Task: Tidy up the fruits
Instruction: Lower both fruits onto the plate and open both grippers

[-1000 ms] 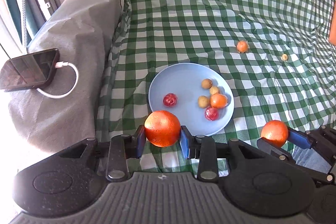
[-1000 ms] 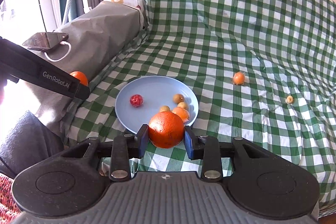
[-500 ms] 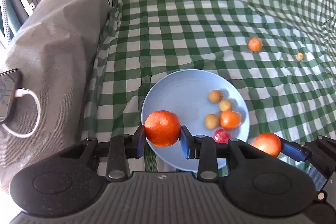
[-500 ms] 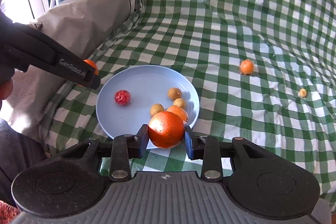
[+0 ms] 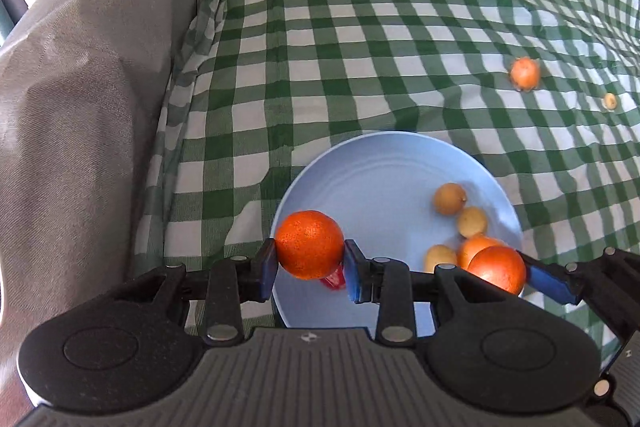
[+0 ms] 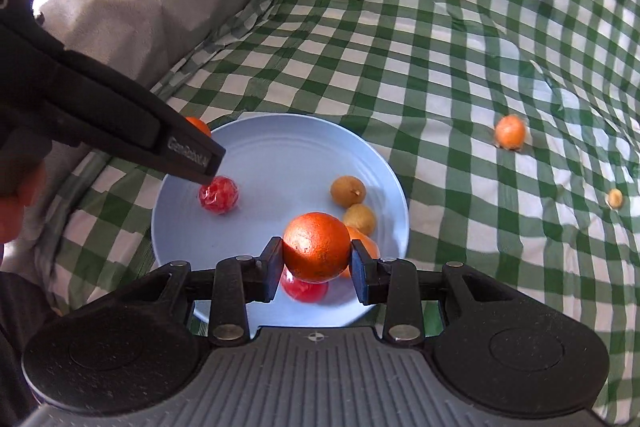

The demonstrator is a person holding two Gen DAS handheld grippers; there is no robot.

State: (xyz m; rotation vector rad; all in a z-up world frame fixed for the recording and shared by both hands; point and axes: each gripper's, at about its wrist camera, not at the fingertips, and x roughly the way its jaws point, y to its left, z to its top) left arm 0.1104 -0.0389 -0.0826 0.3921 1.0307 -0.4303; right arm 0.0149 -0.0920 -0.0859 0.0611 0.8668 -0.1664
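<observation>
Now the left tongs (image 5: 310,261) are gripping an orange (image 5: 309,244) over the left edge of the blue plate (image 5: 380,171). Beside them, the right tongs (image 6: 316,259) are gripping another orange (image 6: 317,246) above the plate's near right side, over smaller fruits.

Plate (image 5: 384,163) on cloth (image 5: 360,39), 2 fruits (image 5: 524,73) beyond
</observation>
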